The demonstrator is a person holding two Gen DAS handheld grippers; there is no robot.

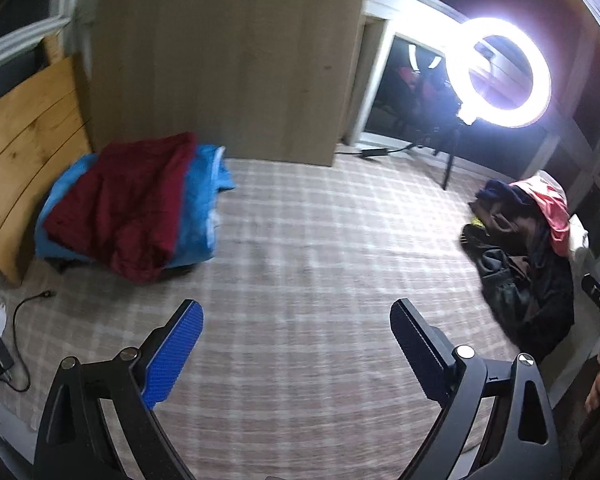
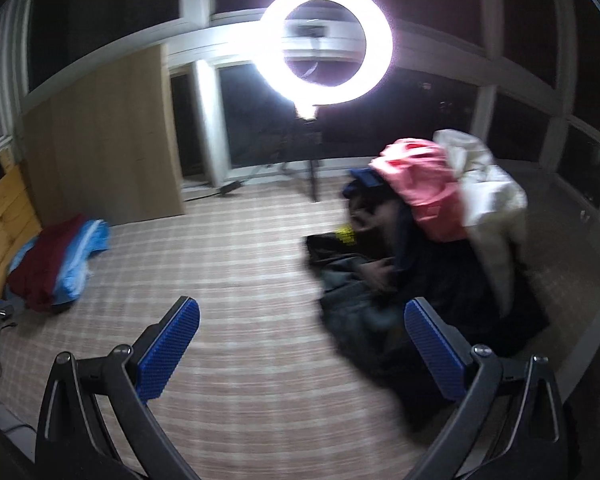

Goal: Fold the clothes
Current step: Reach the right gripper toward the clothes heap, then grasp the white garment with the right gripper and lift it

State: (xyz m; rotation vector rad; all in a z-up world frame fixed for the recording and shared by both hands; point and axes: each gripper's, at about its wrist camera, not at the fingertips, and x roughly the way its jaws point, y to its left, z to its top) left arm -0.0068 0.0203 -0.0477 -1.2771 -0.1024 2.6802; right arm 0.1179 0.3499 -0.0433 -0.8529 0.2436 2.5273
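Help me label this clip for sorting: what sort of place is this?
Probably a room in a home, set up for filming at night. A plaid woven floor covering holds a heap of mixed dark, pink and white clothes, and a glowing ring light on a tripod stands before dark windows.

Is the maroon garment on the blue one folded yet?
Looks folded. The maroon garment lies as a compact, roughly rectangular bundle on the blue garment, unlike the jumbled pile opposite. Blur hides the creases.

Open right claw (image 2: 302,344) faces heaped clothes (image 2: 428,216) (pink, white, dark) on plaid cloth (image 2: 240,280).
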